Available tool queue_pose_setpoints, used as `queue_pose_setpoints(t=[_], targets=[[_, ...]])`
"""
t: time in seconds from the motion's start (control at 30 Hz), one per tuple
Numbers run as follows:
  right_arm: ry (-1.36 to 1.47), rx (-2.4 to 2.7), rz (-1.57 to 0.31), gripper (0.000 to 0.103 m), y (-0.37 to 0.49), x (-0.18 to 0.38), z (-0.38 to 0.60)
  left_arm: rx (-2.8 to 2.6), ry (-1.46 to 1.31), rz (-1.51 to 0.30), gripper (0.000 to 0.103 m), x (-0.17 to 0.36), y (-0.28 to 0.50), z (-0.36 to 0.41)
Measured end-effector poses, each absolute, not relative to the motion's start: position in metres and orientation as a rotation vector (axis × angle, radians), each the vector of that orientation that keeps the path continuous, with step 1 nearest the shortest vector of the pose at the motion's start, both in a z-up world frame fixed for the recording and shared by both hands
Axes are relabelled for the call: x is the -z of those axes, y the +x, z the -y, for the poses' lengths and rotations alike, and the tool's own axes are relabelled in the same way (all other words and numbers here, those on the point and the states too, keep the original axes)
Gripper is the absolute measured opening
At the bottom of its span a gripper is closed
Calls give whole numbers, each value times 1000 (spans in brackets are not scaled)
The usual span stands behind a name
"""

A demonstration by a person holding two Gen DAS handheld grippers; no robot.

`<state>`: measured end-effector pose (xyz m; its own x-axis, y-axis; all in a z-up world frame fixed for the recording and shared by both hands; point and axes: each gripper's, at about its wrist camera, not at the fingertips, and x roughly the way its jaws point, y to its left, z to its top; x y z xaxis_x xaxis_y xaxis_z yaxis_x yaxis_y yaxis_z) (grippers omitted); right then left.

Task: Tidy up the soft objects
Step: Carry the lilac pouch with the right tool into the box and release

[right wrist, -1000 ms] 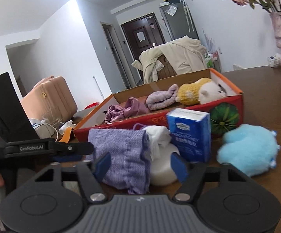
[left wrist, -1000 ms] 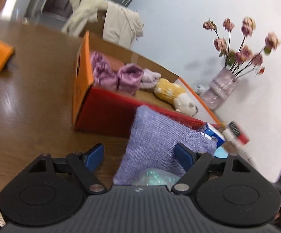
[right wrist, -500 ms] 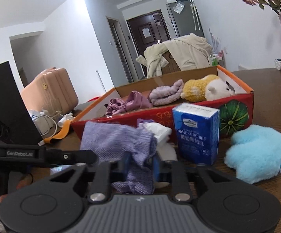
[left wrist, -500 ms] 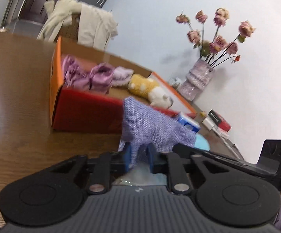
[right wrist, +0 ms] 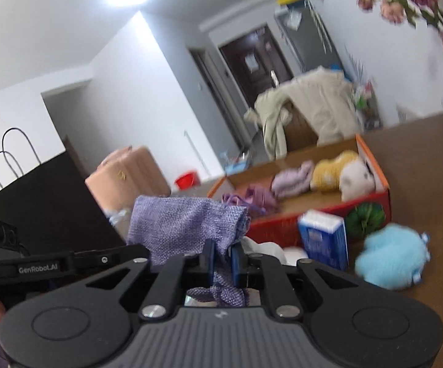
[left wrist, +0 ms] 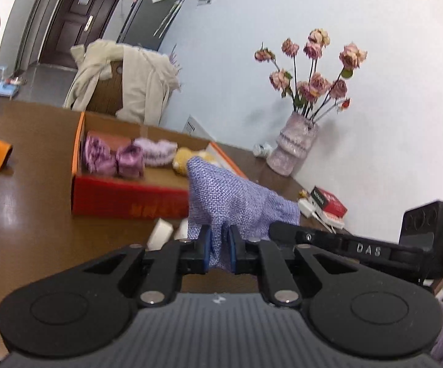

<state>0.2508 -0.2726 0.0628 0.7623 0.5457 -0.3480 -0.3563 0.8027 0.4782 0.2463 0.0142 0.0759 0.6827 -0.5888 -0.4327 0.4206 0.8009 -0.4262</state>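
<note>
A purple woven cloth pouch hangs between both grippers, lifted above the brown table. My left gripper is shut on one edge of it. My right gripper is shut on the other edge of the pouch. The red and orange cardboard box lies beyond, holding purple cloth pieces and a yellow plush toy. A fluffy blue plush lies on the table to the right in the right wrist view.
A blue tissue pack and a white object sit in front of the box. A vase of dried roses stands by the wall, near a red box. A black paper bag stands at left.
Both grippers closed on the purple pouch and lifted it off the table; both views have tilted up and now sit higher over the box.
</note>
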Motion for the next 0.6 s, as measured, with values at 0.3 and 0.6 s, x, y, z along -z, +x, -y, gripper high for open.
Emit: queue_pose_setpoints(t=[0.3, 0.6], targets=[[420, -542, -440, 9, 231, -91, 283, 553, -285, -542, 11, -106, 243, -9], [415, -583, -468, 9, 296, -132, 285, 508, -347, -603, 10, -127, 313, -15]])
